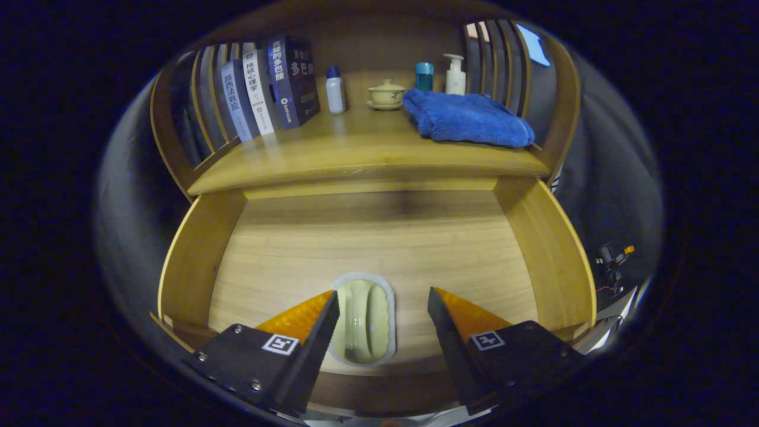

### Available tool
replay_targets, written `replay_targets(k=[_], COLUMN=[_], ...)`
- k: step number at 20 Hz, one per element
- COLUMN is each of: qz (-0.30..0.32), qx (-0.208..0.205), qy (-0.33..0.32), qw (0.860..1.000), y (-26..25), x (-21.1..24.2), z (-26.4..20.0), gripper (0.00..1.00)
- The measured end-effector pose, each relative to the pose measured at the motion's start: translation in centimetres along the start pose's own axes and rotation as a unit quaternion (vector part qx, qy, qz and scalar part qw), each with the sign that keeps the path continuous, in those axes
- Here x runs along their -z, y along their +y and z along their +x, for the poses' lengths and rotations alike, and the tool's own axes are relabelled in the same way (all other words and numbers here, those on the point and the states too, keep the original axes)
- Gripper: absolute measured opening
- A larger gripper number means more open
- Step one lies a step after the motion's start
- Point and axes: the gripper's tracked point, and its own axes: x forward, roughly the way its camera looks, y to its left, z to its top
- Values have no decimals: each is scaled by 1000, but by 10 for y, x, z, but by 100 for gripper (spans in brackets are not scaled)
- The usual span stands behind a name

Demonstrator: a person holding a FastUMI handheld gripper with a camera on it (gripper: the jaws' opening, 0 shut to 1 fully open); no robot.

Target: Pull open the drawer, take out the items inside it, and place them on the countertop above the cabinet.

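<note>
Gripper (383,308): angled down over open drawer (195,255), 2 fingers spread wide, gripping nothing.
Soap dish (364,320): on drawer floor, between fingers, nearer the left.

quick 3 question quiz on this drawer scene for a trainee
1. True or false: the drawer is already pulled open.
2. What lies inside it, between the claw's fingers? A) a book B) a pale oblong dish C) a bottle
3. Fill in: the folded blue ____ lies on the countertop.

Key
1. True; its floor shows below the countertop.
2. B; the dish sits on the drawer floor, nearer one finger, claw open and not gripping it.
3. towel; it lies beside the lidded cup.
</note>
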Motion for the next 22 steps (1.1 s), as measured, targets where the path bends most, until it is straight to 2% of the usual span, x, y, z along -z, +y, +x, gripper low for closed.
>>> replay_targets(k=[2, 6, 9, 12, 17, 22], qz=[20, 48, 43, 12, 28, 51], qx=[-21, -45, -71, -88, -125, -136], qy=[34, 84, 48, -11, -101, -178], qw=[999, 994, 995, 996, 987, 973], y=[13, 25, 26, 27, 39, 38], x=[13, 32, 22, 0, -55, -127], z=[7, 19, 10, -16, -70, -110], gripper=[85, 44, 13, 13, 13, 13])
